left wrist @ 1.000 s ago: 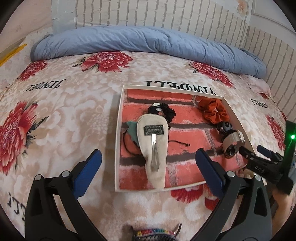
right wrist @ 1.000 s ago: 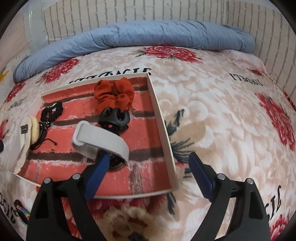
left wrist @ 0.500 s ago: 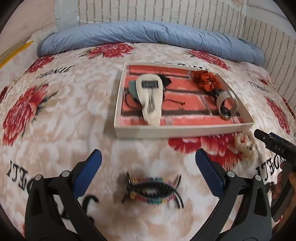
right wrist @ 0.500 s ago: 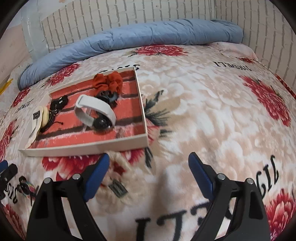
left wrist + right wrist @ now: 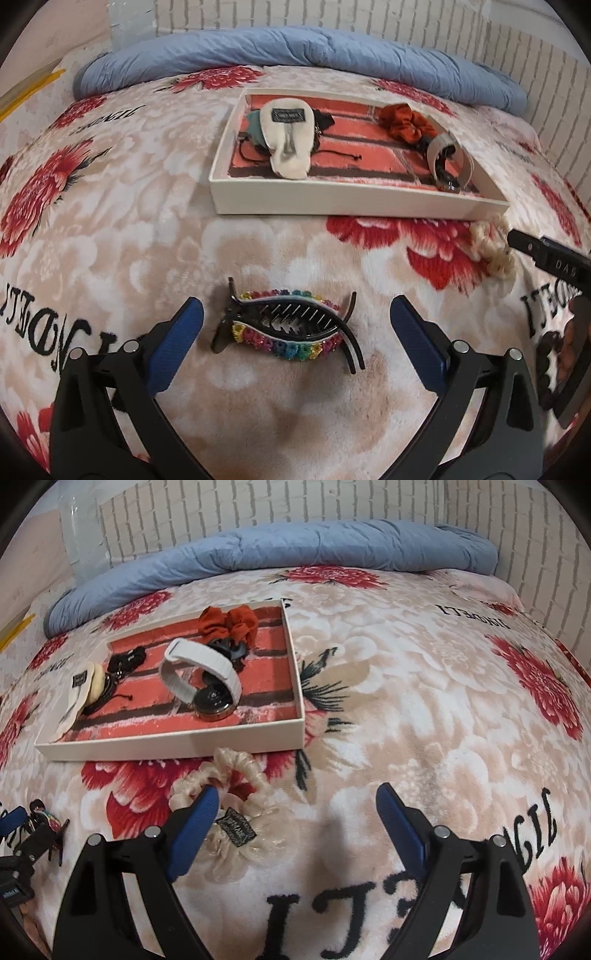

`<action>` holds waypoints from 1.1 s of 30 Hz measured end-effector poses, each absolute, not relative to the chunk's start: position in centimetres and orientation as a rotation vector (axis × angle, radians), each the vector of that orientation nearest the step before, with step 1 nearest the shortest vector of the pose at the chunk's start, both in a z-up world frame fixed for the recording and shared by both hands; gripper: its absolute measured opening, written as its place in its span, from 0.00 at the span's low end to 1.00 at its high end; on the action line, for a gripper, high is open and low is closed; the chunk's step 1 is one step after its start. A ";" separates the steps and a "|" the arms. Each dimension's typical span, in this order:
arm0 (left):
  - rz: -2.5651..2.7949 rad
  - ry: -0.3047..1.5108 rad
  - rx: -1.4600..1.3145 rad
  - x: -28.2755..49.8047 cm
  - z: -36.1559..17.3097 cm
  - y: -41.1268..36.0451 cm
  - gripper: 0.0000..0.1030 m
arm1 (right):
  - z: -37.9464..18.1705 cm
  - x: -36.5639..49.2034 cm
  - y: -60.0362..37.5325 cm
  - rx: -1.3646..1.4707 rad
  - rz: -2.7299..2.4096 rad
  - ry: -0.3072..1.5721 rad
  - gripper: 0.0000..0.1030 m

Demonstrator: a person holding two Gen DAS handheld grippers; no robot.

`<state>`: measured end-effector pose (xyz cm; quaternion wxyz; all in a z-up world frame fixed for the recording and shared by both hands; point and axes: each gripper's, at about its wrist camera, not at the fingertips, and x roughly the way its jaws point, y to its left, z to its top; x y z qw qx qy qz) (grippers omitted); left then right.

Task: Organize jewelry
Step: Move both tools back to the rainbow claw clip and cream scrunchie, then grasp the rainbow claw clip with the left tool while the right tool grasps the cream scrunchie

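The left tongs (image 5: 295,336) are standing wide apart, empty, straddling a hair claw clip (image 5: 288,326) trimmed with rainbow beads that is lying on the floral blanket (image 5: 110,229); the pads are not touching it. The right tongs (image 5: 295,812) are also gaping wide and holding nothing. Their left pad is covering part of a cream scrunchie (image 5: 236,805) lying on the blanket just below the white tray (image 5: 173,744), so the scrunchie's near-left edge is hidden.

In the left wrist view the same scrunchie is cut off at 3 o'clock behind the black body of the right tongs, which is bearing pale lettering too small to read with certainty.

The tray, at 12 o'clock from the left tongs, is holding a cream hair clip (image 5: 288,144) with a dark sewn label whose text is illegible, a rust-orange scrunchie (image 5: 402,122), a watch with a white band (image 5: 201,672), and black cords (image 5: 125,661) partly buried under the cream clip. A black item behind the watch is mostly hidden.

The scrunchie's dark tag (image 5: 236,827) is unreadable. Black lettering printed on the blanket is lying upside down and distorted. A blue quilt (image 5: 277,550) is running along the brick-patterned wall.
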<state>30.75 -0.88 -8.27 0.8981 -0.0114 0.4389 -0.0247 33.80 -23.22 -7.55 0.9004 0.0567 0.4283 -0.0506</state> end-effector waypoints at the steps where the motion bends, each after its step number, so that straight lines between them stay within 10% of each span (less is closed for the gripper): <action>1: -0.055 0.910 -0.013 30.8 -8.5 -1.0 0.95 | -7.7 33.8 -23.2 0.117 -0.105 0.890 0.83; 15: -0.063 0.954 -0.039 32.0 -10.0 -0.5 0.95 | -8.9 35.4 -22.3 0.079 -0.131 0.948 0.81; 33: -0.051 0.955 -0.030 32.1 -10.5 -0.6 0.89 | -9.6 35.3 -21.8 0.149 -0.060 0.962 0.44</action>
